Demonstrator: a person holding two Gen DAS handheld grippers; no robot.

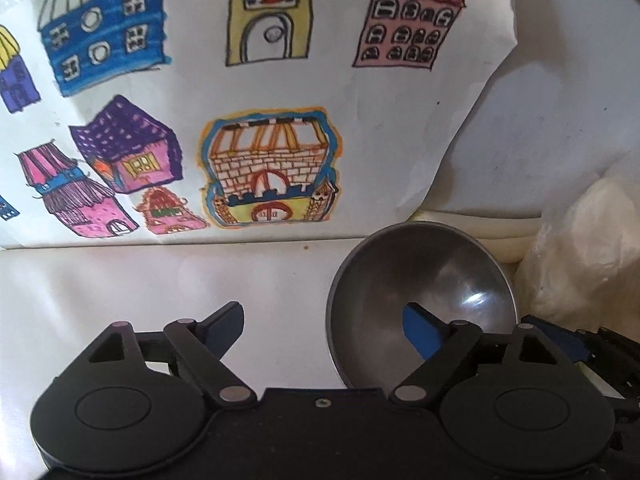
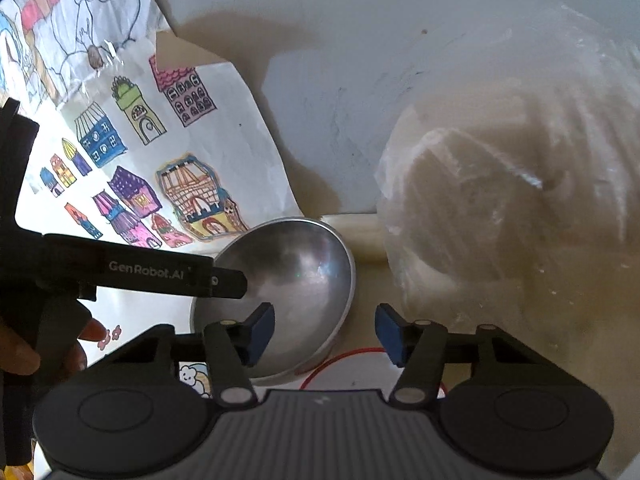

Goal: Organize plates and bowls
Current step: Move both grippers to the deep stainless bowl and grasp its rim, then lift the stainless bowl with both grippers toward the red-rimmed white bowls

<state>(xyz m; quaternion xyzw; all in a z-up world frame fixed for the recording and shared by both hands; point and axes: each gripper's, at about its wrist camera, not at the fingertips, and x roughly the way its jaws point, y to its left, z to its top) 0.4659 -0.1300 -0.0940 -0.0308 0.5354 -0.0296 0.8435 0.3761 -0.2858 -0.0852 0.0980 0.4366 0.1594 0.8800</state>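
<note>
A steel bowl (image 1: 424, 280) stands on the white tabletop close to the wall. My left gripper (image 1: 324, 328) is open and straddles the bowl's left rim, with its right finger (image 1: 420, 334) inside the bowl and its left finger outside; the pads do not press on the rim. In the right wrist view the same bowl (image 2: 296, 276) shows, and my right gripper (image 2: 326, 332) is open over its right rim, left pad inside, right pad outside. A black finger (image 2: 218, 280) of the left gripper reaches into the bowl from the left, held by a hand (image 2: 36, 352).
A sheet with coloured house drawings (image 1: 248, 120) leans on the wall behind the bowl. A clear plastic bag of whitish stuff (image 2: 512, 208) bulks at the right. A cream tube (image 2: 356, 228) runs along the wall's foot. A red ring (image 2: 340, 360) marks the tabletop.
</note>
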